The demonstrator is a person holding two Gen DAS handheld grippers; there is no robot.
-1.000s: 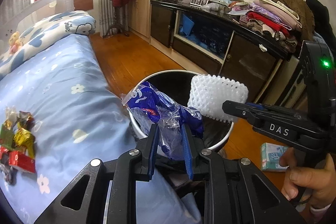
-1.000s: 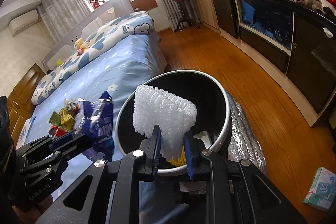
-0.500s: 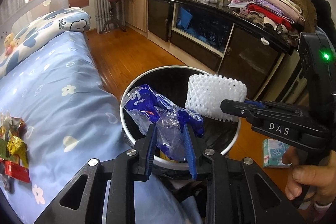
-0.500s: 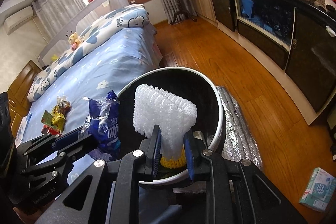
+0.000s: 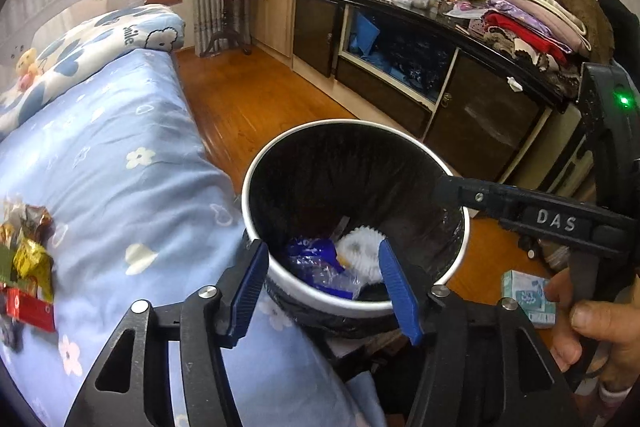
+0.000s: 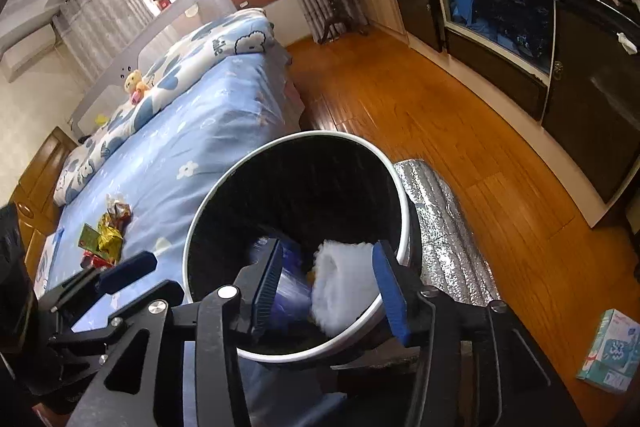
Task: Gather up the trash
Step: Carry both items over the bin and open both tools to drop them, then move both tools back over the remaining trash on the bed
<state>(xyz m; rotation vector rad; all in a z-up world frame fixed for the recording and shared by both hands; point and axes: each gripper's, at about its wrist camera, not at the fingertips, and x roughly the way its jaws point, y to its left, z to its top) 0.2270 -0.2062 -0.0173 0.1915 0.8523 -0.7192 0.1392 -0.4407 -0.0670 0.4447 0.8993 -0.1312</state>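
Above the bin, both grippers point down into its mouth. Left gripper has its jaws parting, about half spread, with nothing pressed between the blue pads; it grips nothing. Seen through its gap, the blue wrapper and the white foam net sit loose inside the bin, side by side near its bottom, the wrapper on the bed side. Right gripper is likewise opening, jaws roughly half apart, and has let go: the net shows blurred inside the bin below its pads, touching neither, with the wrapper just beside it. In the left view, the right gripper's finger reaches over the bin's far rim, and a hand holds its handle.

Beside the bin lies the bed, touching its rim. More wrappers, gold, green and red, lie in a small heap on the bed, well apart from the bin. On the bin's other side a silver foil mat lies on the floor, and a tissue pack sits farther off.
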